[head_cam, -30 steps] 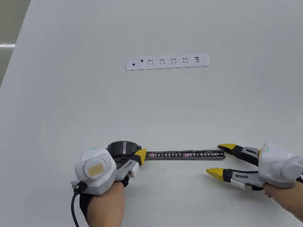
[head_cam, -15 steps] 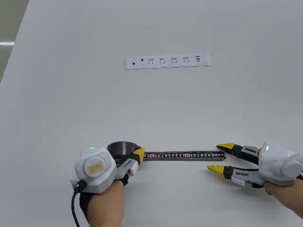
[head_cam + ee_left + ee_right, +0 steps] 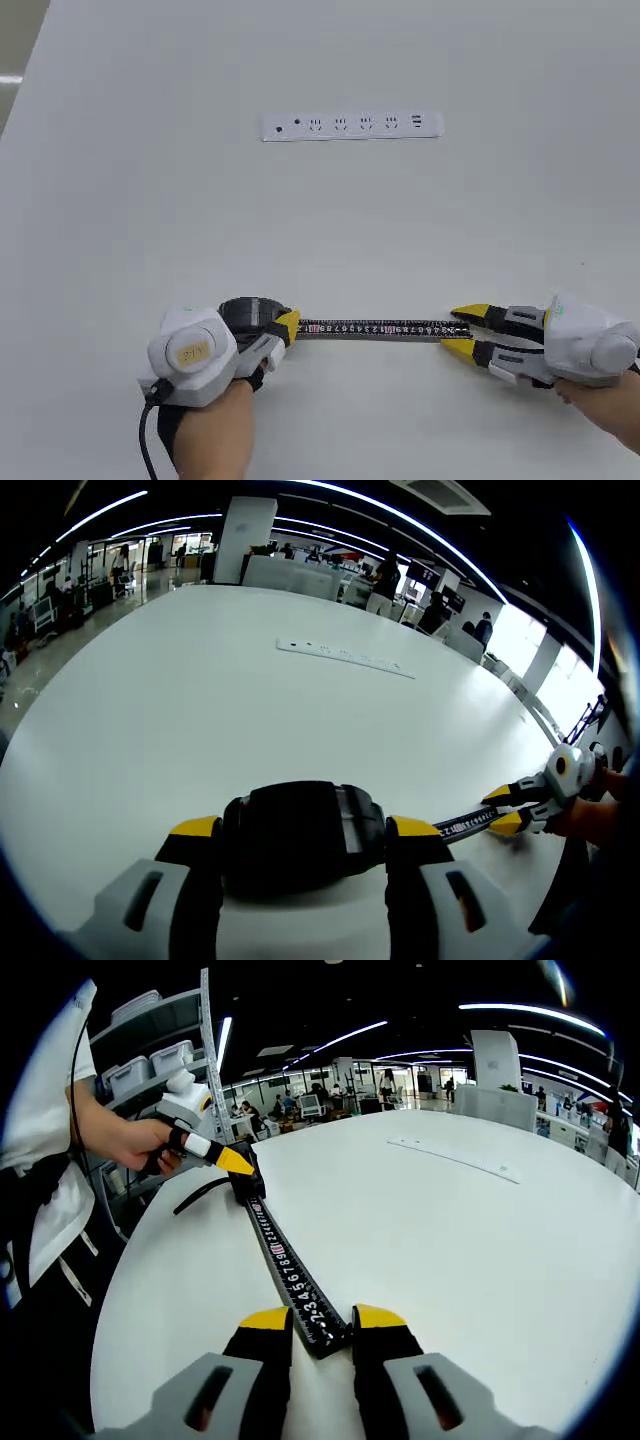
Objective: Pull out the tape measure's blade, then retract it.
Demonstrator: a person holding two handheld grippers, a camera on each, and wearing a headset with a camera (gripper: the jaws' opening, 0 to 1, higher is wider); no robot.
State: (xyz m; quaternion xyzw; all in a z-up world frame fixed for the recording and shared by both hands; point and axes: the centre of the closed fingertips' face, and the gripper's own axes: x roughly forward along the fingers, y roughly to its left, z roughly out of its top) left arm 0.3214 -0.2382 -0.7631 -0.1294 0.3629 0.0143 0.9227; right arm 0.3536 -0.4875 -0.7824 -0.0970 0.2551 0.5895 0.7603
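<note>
The black tape measure case (image 3: 248, 310) rests on the white table, and my left gripper (image 3: 268, 326) is shut on it; in the left gripper view the case (image 3: 300, 815) sits pinched between the yellow fingertips (image 3: 195, 828). Its dark numbered blade (image 3: 385, 328) lies pulled out flat to the right. My right gripper (image 3: 463, 330) has its yellow tips against the blade's free end. Seen from the right gripper view, that blade end (image 3: 322, 1332) is squeezed between the fingertips (image 3: 268, 1320), and the blade runs away to the left gripper (image 3: 228, 1160).
A white power strip (image 3: 352, 125) lies flat at the far middle of the table (image 3: 150, 200). The table's near edge runs close under both hands. Shelving with bins (image 3: 150, 1060) and an office floor lie beyond the table.
The right gripper's jaws have narrowed from wide apart onto the blade's free end. The left gripper and case have stayed put; the head camera shifted slightly.
</note>
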